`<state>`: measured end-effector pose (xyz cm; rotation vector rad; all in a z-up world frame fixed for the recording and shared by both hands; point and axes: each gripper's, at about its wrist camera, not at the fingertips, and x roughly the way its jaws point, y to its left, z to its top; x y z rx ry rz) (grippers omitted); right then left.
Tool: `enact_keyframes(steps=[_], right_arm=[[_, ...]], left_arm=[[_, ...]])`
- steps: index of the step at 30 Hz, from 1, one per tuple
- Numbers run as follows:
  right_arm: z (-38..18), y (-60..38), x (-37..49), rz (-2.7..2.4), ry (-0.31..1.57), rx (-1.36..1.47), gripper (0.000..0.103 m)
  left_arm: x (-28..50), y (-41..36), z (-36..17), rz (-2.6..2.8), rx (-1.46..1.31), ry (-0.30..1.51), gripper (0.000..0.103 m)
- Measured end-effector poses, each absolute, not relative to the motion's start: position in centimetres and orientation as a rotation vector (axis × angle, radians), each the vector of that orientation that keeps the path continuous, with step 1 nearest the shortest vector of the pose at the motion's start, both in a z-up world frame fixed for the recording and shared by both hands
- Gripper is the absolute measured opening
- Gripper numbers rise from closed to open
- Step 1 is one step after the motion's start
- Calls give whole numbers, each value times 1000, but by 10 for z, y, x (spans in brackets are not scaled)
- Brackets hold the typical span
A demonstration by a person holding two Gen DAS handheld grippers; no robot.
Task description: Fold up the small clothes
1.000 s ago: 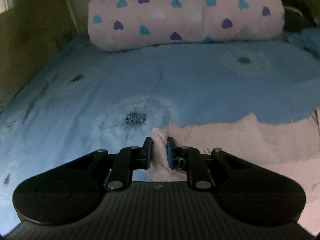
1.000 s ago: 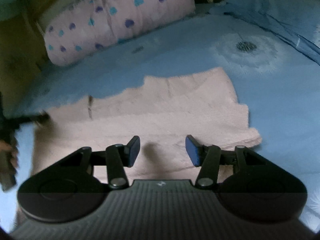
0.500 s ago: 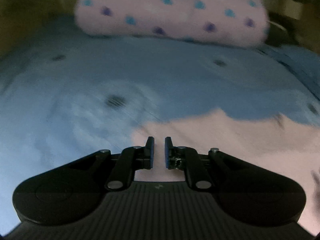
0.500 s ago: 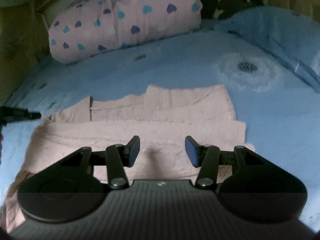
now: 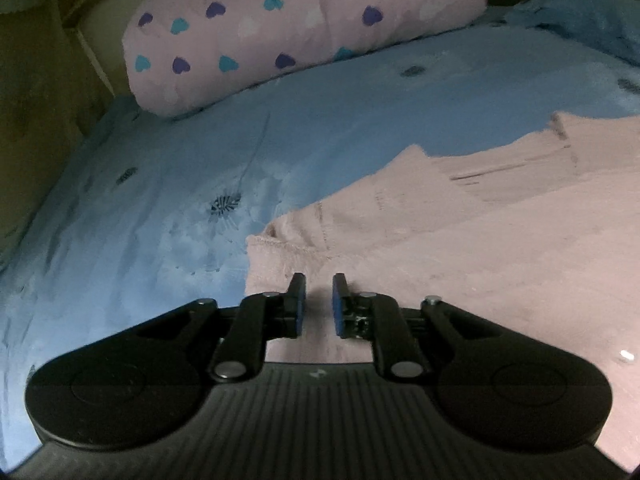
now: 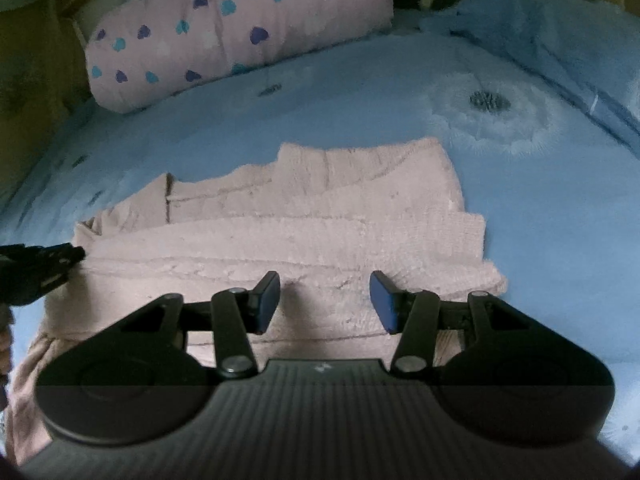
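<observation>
Only in the right wrist view: pink fleece garment (image 6: 304, 240) whole, layered flat on the blue floral bedsheet (image 6: 540, 208) below the heart-print pillow (image 6: 224, 28), right gripper (image 6: 324, 304) wide open and empty above it, left gripper (image 5: 319, 304) narrowly parted, gripping nothing, over the hem corner.

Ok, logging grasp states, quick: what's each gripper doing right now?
Left gripper: open by a narrow gap, holding nothing, over the pink garment.
Right gripper: wide open, empty, above the same garment.
</observation>
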<state>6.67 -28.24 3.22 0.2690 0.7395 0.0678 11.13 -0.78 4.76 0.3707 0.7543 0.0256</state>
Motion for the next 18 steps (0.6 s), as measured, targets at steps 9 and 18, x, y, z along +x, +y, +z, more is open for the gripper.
enact_keyframes(steps=[9, 18], right_arm=[[57, -270, 14, 201, 669, 205, 52], [71, -243, -53, 277, 665, 194, 52]], left_arm=[[13, 7, 101, -44, 267, 747, 62], [-72, 5, 103, -94, 201, 757, 69]])
